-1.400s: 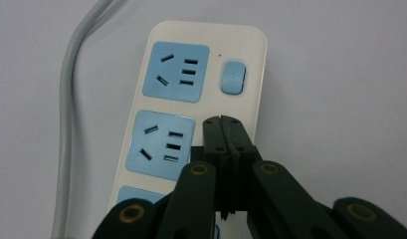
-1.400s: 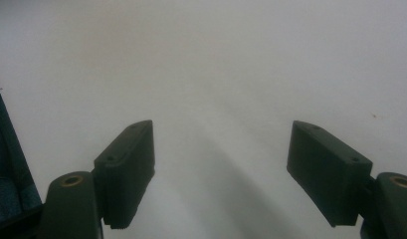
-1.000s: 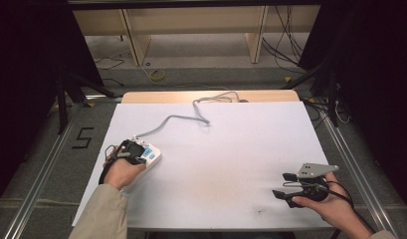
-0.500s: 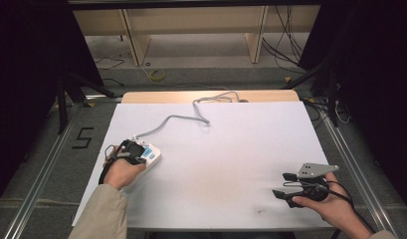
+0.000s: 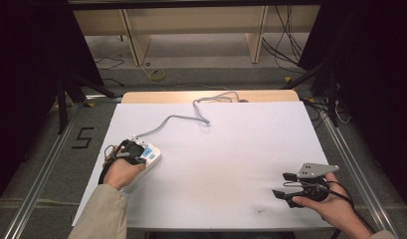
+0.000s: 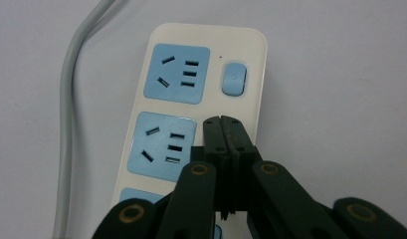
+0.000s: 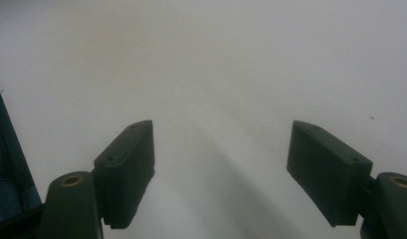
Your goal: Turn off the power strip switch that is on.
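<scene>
High view: we see nothing changed since a second ago; our left gripper (image 5: 133, 152) rests on the power strip (image 5: 150, 156) at the white table (image 5: 226, 149)'s left, our right gripper (image 5: 285, 185) near the right front edge.
Left gripper view: jaws pressed together, tips over the strip beside its blue switch (image 6: 234, 78).
Right gripper view: jaws wide apart, empty, above bare table.

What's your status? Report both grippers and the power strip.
Left gripper shut, tips over the power strip below its blue switch. Right gripper open over bare table. Nothing in the way.
</scene>
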Demonstrator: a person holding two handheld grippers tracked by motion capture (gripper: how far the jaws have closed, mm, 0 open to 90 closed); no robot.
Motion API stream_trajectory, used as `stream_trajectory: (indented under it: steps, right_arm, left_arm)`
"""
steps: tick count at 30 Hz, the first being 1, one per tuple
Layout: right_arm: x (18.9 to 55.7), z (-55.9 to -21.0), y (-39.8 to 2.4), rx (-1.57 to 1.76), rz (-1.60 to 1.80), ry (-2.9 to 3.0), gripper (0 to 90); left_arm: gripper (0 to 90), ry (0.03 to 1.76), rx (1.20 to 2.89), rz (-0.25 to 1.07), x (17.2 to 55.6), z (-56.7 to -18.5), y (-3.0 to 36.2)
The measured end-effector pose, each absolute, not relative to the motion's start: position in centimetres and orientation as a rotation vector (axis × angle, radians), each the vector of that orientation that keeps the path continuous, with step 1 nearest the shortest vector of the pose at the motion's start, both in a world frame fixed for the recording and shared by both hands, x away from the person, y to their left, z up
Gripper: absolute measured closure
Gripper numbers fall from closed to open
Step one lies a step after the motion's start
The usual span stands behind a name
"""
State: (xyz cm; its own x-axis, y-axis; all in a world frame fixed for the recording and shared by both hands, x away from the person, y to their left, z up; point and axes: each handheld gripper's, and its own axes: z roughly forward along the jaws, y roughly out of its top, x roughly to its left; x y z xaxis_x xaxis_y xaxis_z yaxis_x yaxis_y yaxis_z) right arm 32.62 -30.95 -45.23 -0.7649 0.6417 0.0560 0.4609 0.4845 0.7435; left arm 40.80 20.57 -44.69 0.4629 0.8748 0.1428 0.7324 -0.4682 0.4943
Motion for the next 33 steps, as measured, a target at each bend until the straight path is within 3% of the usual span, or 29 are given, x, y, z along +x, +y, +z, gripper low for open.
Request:
stream_trajectory:
  steps: [33]
  right_arm:
    - [32.57, -45.18, -30.92, 0.950, 1.156, 2.498, 27.2]
  left_arm:
    - [90.0, 1.350, 2.336, 0.572, 40.68, -44.46, 20.65]
